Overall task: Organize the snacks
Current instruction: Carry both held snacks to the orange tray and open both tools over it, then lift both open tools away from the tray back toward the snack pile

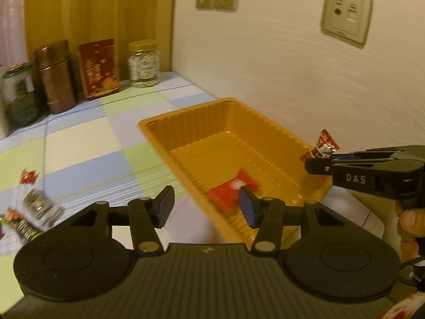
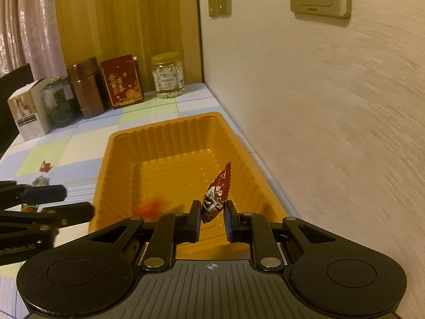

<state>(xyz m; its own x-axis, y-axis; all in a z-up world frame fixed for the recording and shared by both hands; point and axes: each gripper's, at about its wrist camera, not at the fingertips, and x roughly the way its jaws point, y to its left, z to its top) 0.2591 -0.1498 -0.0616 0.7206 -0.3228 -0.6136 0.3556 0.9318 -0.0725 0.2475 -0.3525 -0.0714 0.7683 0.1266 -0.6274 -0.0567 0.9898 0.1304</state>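
An orange plastic tray (image 1: 170,130) (image 2: 117,159) lies on the checked tablecloth against the wall. A red snack packet (image 1: 231,190) lies blurred in its near end; it also shows in the right wrist view (image 2: 148,208). My left gripper (image 1: 205,206) is open and empty just above the tray's near edge. My right gripper (image 2: 212,212) is shut on a dark red wrapped candy (image 2: 216,194) and holds it over the tray's near right side. In the left wrist view the candy (image 1: 322,146) sticks out of the right gripper (image 1: 309,163).
Loose wrapped snacks (image 1: 34,204) (image 2: 43,170) lie on the cloth to the left of the tray. At the back stand a green jar (image 1: 18,95), a brown tin (image 1: 54,77), a red box (image 1: 98,67), a clear jar (image 1: 143,63) and a white carton (image 2: 28,111).
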